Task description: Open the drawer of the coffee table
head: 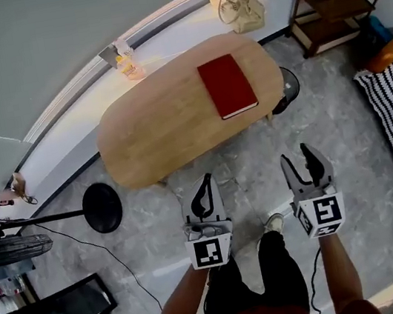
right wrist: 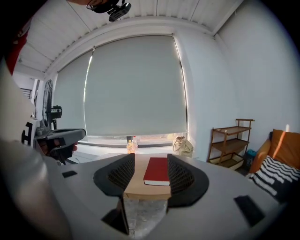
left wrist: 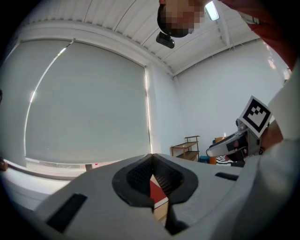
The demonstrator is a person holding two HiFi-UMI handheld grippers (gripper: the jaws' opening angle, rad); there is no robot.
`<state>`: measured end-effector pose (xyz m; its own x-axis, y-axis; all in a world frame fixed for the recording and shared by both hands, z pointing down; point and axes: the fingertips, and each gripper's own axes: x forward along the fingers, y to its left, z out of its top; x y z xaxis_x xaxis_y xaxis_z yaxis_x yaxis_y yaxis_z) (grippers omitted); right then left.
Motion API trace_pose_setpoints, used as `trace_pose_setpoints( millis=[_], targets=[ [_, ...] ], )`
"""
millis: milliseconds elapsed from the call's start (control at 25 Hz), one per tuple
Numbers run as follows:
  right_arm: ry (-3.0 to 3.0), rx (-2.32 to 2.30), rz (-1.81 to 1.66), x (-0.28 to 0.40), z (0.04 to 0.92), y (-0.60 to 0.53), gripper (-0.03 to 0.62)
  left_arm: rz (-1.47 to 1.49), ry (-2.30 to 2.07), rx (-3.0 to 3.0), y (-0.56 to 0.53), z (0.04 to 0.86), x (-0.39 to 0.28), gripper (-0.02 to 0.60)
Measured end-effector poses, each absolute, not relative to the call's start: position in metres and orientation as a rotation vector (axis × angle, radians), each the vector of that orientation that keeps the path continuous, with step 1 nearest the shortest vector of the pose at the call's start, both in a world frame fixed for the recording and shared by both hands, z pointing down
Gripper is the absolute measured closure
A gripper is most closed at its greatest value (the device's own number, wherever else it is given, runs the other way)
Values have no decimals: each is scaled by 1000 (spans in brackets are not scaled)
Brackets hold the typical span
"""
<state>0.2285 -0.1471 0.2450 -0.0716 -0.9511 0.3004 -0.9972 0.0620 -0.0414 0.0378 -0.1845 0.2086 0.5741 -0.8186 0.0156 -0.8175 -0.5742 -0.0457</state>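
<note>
A: While the coffee table (head: 169,127) sits well ahead, no drawer shows in any view — risk?
B: Left gripper (head: 203,187) pinched together, right gripper (head: 298,155) spread, both empty; reaching blind cd knock the edge & shift the red book (head: 227,85).

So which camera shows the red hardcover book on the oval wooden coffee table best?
The head view: the red hardcover book lies whole, seen from above, on the oval wooden coffee table. The right gripper view shows it foreshortened between open jaws; the left gripper view shows only a red sliver.
</note>
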Motion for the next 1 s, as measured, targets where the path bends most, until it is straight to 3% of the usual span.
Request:
trace_pose_setpoints(
  millis=[360,640,1000],
  targets=[
    [-2123,2061,450,199,449,-171,381,-115,1390,-2795,-198,430,-3,574],
    [-2188,1992,302,179,603,-191,381,-94,1382,-2789,-213,600,-12,574],
    [-2216,1719,37,138,739,-214,381,48,1371,-2729,-238,714,-22,574]
  ],
)
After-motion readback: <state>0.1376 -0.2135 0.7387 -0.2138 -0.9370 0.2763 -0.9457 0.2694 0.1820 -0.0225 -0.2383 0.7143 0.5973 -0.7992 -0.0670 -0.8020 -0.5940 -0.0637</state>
